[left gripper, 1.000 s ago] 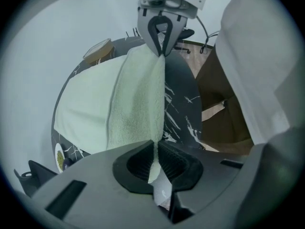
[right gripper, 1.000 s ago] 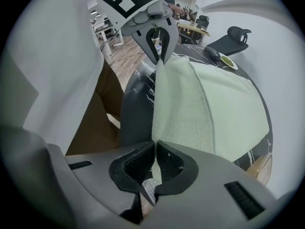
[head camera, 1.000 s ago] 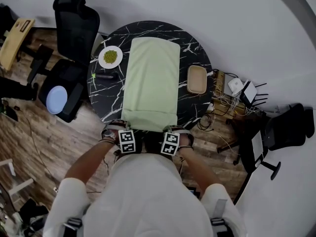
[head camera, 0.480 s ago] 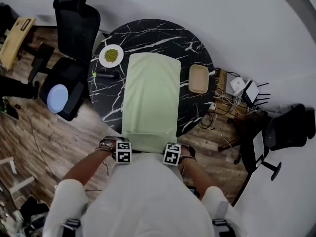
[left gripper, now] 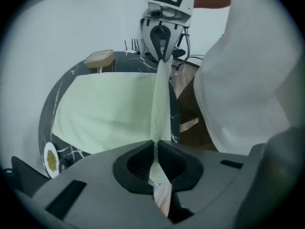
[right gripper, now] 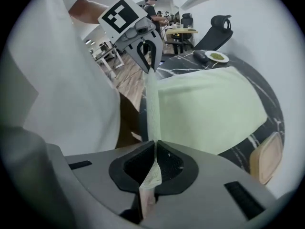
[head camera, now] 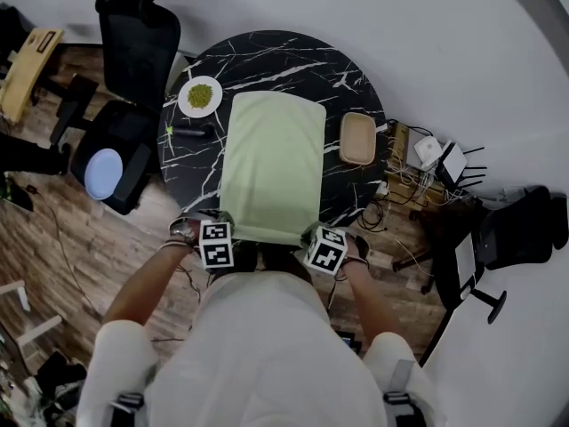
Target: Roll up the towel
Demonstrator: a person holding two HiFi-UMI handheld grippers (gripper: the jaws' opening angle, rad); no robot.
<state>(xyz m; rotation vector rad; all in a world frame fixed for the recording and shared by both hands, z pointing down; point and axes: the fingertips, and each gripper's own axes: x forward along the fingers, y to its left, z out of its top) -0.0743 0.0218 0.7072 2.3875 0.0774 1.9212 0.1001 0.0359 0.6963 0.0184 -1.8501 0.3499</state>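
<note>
Pale-green towel (head camera: pixel 271 163) on the table (head camera: pixel 351 69), long axis running away from the person. Left gripper (left gripper: pixel 155 147) and right gripper (right gripper: pixel 155 146) each clamp a near corner, the edge taut between them; rolling would likely proceed toward the far end.

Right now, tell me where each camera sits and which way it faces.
Head view: on the person's head, looking steeply down at table and towel; shows torso, forearms, left gripper, right gripper.
Left gripper view: on the left gripper, along its jaws shut on the towel's near edge, toward the right gripper; torso at right.
Right gripper view: on the right gripper, jaws shut on that edge, facing the left gripper; torso at left.
Shared: both gripper views show the towel edge stretched between the grippers.
</note>
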